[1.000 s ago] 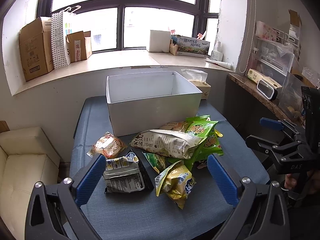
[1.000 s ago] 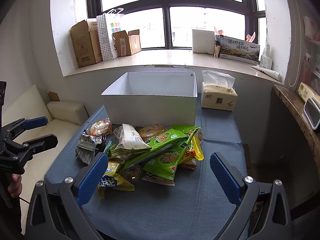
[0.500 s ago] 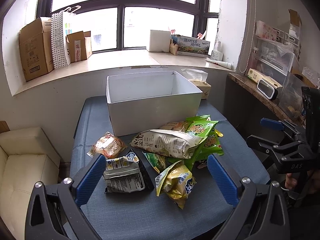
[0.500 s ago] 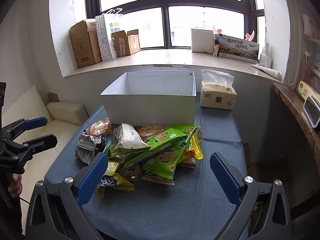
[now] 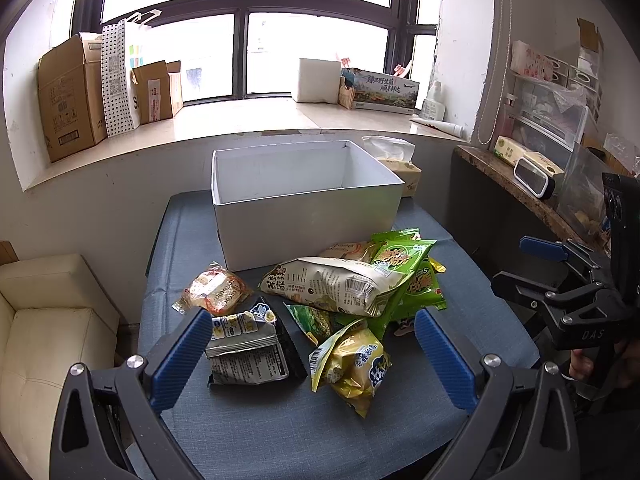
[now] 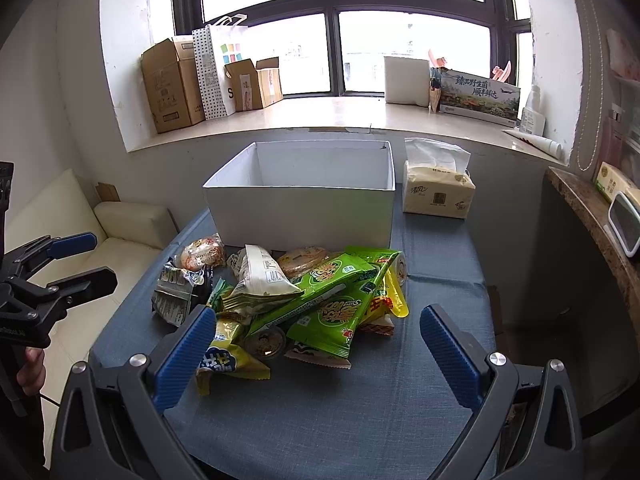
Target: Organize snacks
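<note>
A pile of snack packs lies on a blue-grey cloth table in front of an empty white box. The pile holds a white pack, green packs, a yellow pack, a black-and-silver pack and an orange round pack. My left gripper is open, held above the table's near edge before the pile. My right gripper is open and empty at the near edge, before the green packs. The box also shows in the right wrist view.
A tissue pack stands right of the box. A windowsill behind holds cardboard boxes and a paper bag. A cream sofa is left of the table. A stone shelf with containers is to the right.
</note>
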The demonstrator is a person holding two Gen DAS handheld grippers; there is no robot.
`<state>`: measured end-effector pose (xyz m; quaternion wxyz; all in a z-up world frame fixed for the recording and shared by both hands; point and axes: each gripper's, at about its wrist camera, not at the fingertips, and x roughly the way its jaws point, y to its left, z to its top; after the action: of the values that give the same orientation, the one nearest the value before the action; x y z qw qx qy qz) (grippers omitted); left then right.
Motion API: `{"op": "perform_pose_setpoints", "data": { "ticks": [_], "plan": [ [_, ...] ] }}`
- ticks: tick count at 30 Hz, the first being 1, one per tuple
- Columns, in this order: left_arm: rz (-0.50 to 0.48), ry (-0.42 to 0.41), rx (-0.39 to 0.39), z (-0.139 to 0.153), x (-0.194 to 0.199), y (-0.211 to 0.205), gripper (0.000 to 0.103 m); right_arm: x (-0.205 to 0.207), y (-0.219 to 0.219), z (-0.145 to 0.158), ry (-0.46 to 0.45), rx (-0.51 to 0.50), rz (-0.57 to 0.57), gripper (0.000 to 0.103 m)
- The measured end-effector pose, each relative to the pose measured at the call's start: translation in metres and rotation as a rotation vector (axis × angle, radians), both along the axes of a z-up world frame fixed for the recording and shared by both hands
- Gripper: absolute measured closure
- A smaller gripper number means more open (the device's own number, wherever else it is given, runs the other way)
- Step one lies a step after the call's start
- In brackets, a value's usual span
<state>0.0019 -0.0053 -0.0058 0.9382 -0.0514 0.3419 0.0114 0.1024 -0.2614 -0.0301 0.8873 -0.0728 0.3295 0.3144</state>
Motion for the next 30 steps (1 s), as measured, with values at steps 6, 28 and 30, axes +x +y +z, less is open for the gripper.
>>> {"op": "perform_pose_setpoints", "data": {
  "ticks": [6, 28, 30],
  "plan": [
    [-0.005, -0.003, -0.005, 0.0, -0.001, 0.0, 0.0, -0.001, 0.001, 0.0, 0.001, 0.0, 0.001, 0.0],
    [-0.006, -0.006, 0.005, 0.0, -0.003, -0.001, 0.0, 0.0, 0.007, -0.004, 0.014, 0.008, 0.027, 0.0],
    [-0.004, -0.009, 0.009, 0.0, -0.005, 0.0, 0.0, 0.003, 0.012, -0.005, 0.027, 0.018, 0.049, 0.0]
  ]
}}
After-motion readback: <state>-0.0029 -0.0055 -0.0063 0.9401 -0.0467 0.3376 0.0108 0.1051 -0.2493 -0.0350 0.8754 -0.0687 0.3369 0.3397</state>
